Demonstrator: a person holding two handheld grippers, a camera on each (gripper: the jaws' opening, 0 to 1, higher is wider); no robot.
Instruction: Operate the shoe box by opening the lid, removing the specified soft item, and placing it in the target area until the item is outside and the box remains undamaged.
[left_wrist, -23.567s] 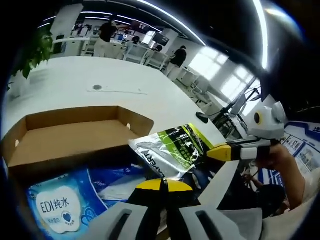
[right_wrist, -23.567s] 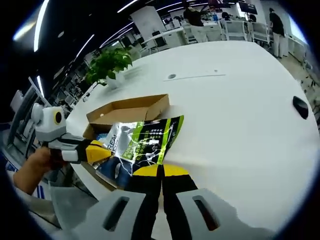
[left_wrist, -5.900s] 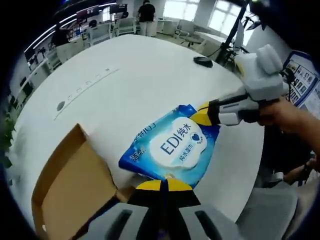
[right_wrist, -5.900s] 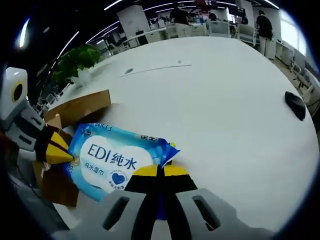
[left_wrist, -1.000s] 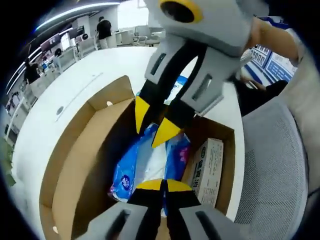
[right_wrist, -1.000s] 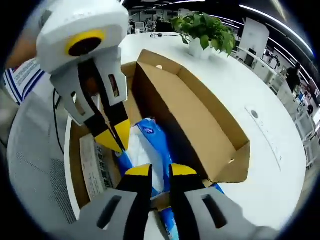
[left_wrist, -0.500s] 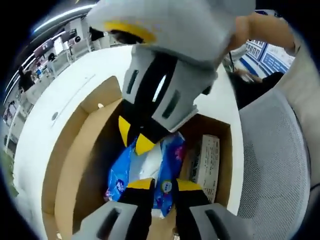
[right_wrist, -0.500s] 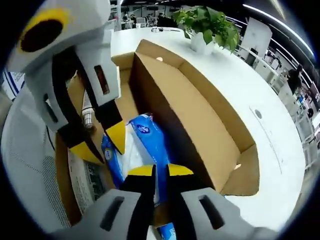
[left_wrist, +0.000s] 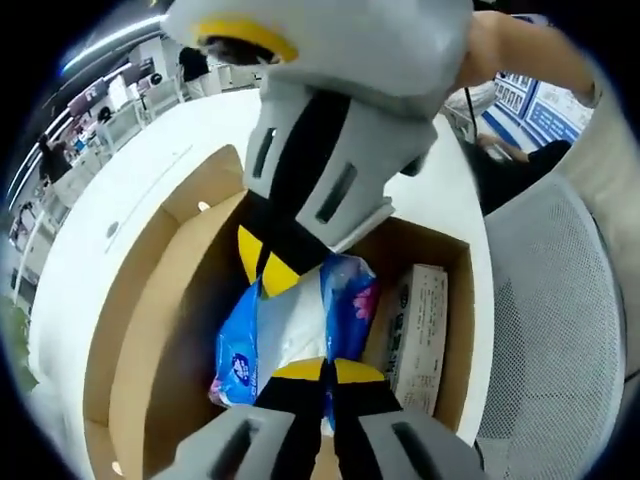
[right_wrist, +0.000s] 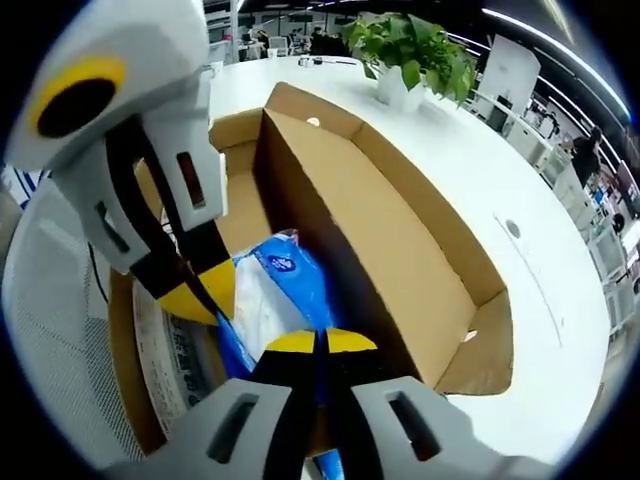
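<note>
Cardboard shoe box (left_wrist: 150, 300) lies open as the left tool (left_wrist: 322, 372) and right tool (right_wrist: 318, 342) both clench the blue soft pack (left_wrist: 290, 335) lying inside, just ahead of their tips. Pulling apart or dragging against the box wall could, in all likelihood, tear the wrapper or crease the lid.

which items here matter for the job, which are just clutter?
Job:
shoe box, lid open
blue soft pack inside it
left gripper, shut on pack
right gripper, shut on pack

Clutter:
small printed carton in box
potted plant
white table
</note>
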